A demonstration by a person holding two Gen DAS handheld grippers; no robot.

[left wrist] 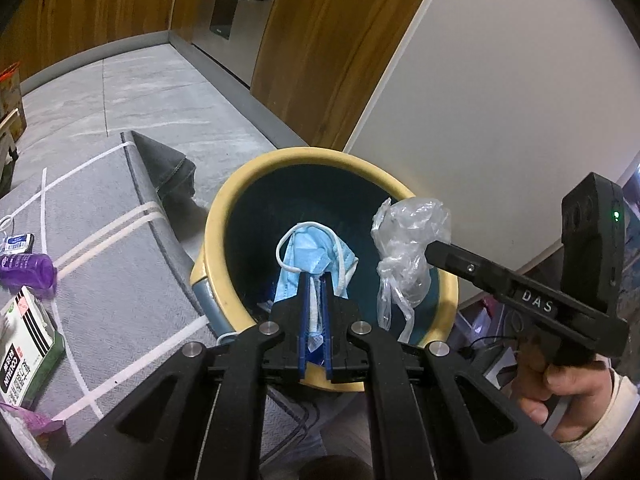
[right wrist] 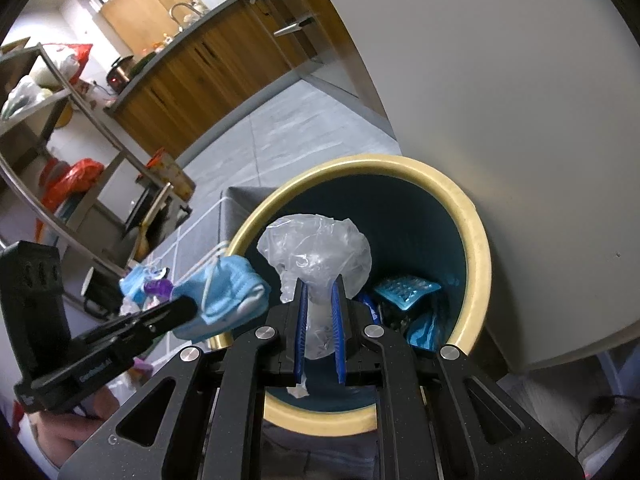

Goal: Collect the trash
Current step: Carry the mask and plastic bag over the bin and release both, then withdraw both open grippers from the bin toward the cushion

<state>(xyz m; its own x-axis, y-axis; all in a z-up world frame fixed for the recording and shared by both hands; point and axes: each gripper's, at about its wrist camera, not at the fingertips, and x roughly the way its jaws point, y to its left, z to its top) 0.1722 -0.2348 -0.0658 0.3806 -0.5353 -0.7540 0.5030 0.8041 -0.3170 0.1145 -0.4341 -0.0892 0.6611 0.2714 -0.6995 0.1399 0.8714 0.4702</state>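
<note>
A: Our left gripper (left wrist: pixel 316 280) fingers are squeezing tight on the blue face mask (left wrist: pixel 310 252). Our right gripper (right wrist: pixel 320 292) fingers are pinching the crumpled clear plastic bag (right wrist: pixel 316 248).

B: Both are hanging right over the yellow-rimmed bin (left wrist: pixel 224 216). We are doing the dropping step, I think.

A: Next we are needing to open both, so they fall in. The purple bottle (left wrist: pixel 28 270) is waiting on the rug (left wrist: pixel 108 208).

Light-blue mask (left wrist: pixel 316 256); clear plastic bag (right wrist: pixel 316 248); bin (left wrist: pixel 450 292) yellow rim, teal inside.
</note>
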